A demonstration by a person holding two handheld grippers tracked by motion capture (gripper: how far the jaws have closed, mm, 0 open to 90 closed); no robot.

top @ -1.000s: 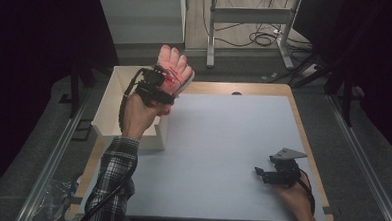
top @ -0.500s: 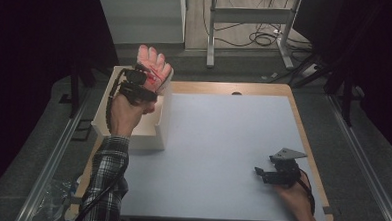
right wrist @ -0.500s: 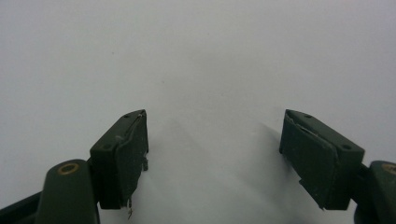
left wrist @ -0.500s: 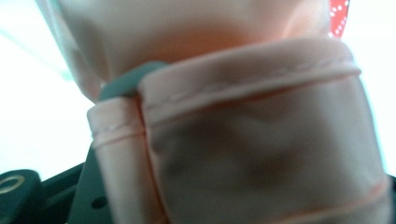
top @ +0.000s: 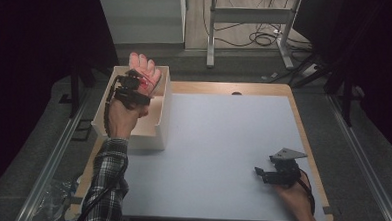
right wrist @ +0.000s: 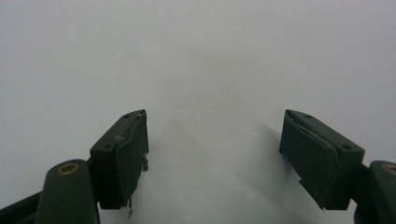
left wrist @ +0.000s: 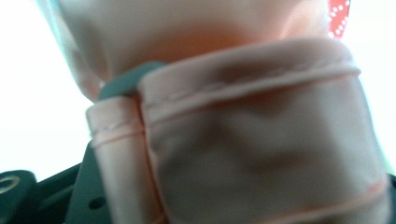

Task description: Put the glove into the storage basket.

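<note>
The pale blue-grey tabletop (top: pixel 217 141) lay bare across its middle; at its far left corner stood the open white rectangular box (top: pixel 162 116). Against the picture a second earlier, the left gripper (top: pixel 137 85) had carried the pink padded fabric oven glove (top: pixel 144 70) off the table's edge and down over the box — it now hung above the box's inner floor. The jaws had just been easing apart, yet in the left gripper view the pink cuff (left wrist: pixel 261 140) sat folded over the pads, so I judged the grip loosening rather than gone — the drop into the box looked about to happen; the right gripper (top: pixel 270 175) rested on the near right of the table, jaws wide apart and empty.
</note>
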